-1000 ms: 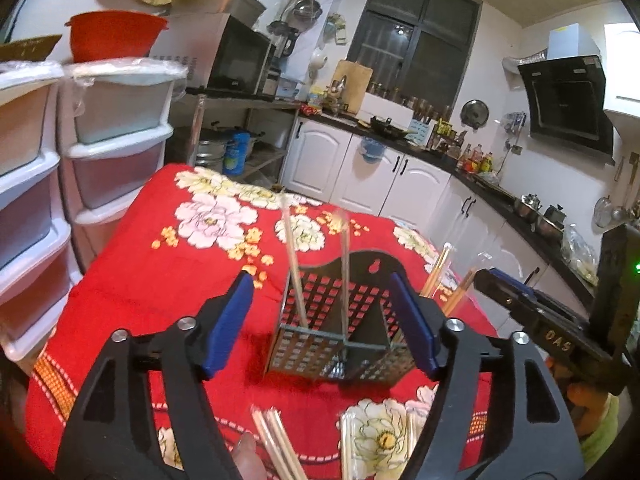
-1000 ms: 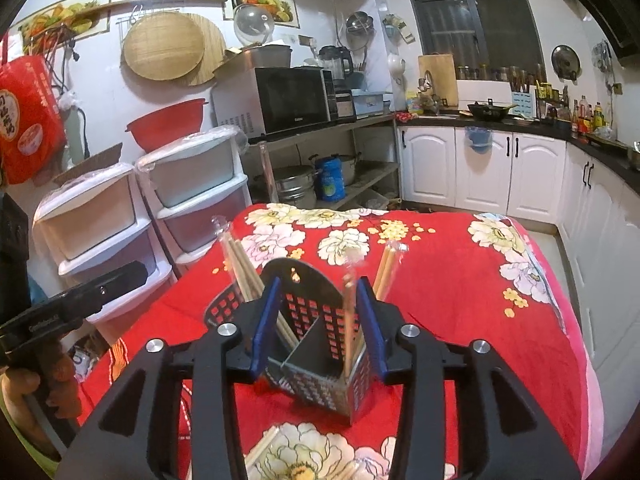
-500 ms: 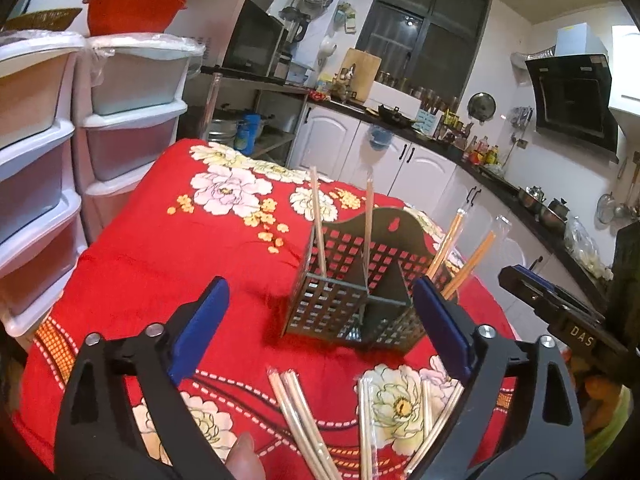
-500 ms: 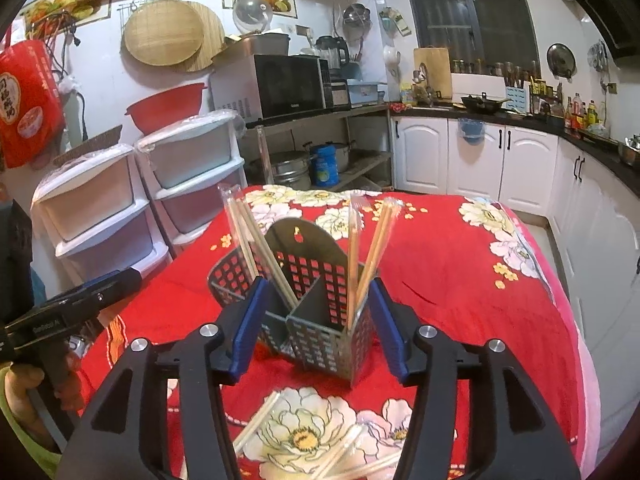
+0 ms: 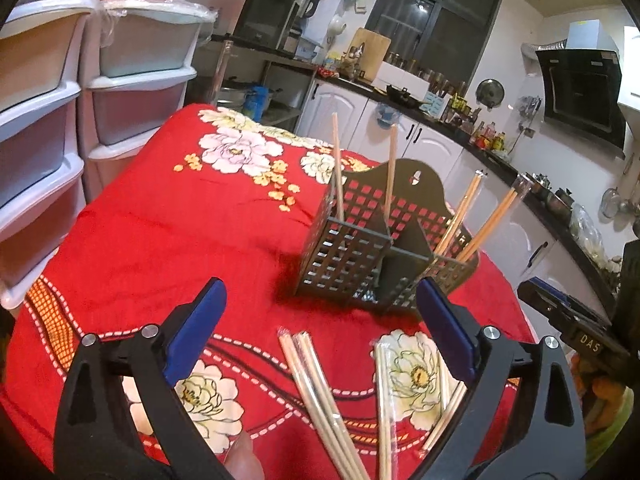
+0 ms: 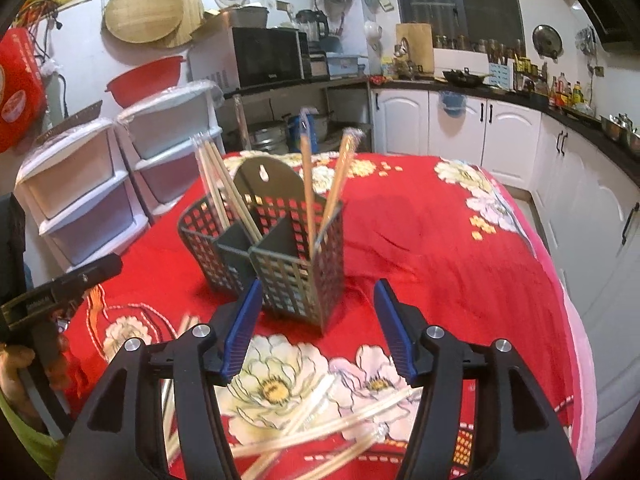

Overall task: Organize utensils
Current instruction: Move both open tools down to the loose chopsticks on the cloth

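Observation:
A dark perforated utensil holder (image 5: 348, 256) (image 6: 288, 272) stands upright on the red floral tablecloth (image 5: 168, 232). Wrapped chopsticks (image 5: 337, 168) (image 6: 306, 176) stand in its compartments. More wrapped chopsticks (image 5: 316, 384) (image 6: 320, 424) lie loose on the cloth in front of it. My left gripper (image 5: 318, 284) hovers open and wide above the loose chopsticks, just short of the holder, with nothing between its pads. My right gripper (image 6: 318, 284) is open too, its pads either side of the holder's near corner and not touching it.
White plastic drawer stacks (image 5: 40, 120) (image 6: 80, 200) stand beside the table's left edge. White kitchen cabinets (image 6: 500, 128) run along the back and right. The other gripper's body shows at the edge of each view, right (image 5: 576, 328) and left (image 6: 60, 288).
Both grippers have sunk and tipped down towards the cloth. Both jaws stand wider than before. The loose chopsticks in front of the holder have come into view.

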`<state>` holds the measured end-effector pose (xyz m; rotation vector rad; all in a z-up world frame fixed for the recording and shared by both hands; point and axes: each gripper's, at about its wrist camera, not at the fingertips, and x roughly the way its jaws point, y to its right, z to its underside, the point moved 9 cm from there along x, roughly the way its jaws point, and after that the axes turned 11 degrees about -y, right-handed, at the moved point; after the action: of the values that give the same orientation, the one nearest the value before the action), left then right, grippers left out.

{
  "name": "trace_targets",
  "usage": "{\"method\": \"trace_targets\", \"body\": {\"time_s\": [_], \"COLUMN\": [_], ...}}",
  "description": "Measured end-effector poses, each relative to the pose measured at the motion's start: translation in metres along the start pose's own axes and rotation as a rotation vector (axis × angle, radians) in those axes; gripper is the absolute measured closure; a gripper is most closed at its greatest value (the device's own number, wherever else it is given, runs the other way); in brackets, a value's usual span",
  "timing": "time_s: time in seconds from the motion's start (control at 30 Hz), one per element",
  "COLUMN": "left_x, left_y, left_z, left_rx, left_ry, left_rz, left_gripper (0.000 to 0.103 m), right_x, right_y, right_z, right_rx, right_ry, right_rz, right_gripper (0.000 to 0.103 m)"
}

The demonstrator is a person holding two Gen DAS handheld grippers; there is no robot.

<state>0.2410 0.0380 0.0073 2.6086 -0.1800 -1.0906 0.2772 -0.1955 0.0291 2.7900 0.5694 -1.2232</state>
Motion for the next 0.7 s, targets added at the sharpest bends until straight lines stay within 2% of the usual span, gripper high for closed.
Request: {"method": "trace_targets", "body": {"time_s": [0.5,0.7], "left_x": [0.01,0.018], "left_y": [-0.017,-0.019], "left_z": [0.032,0.042], "left_rx": [-0.021,-0.019], "left_ry": [-0.062,-0.096], "left_rz": [-0.031,-0.04], "left_gripper": [0.016,0.025], "right_x": [0.012,0.019], "right_y": [0.001,0.001], "right_z": [0.039,0.051], "right_rx": [-0.007,-0.013], "right_ry": [-0.066,-0.096], "right_rz": [-0.014,-0.021], "right_gripper": [0.047,0.047]}}
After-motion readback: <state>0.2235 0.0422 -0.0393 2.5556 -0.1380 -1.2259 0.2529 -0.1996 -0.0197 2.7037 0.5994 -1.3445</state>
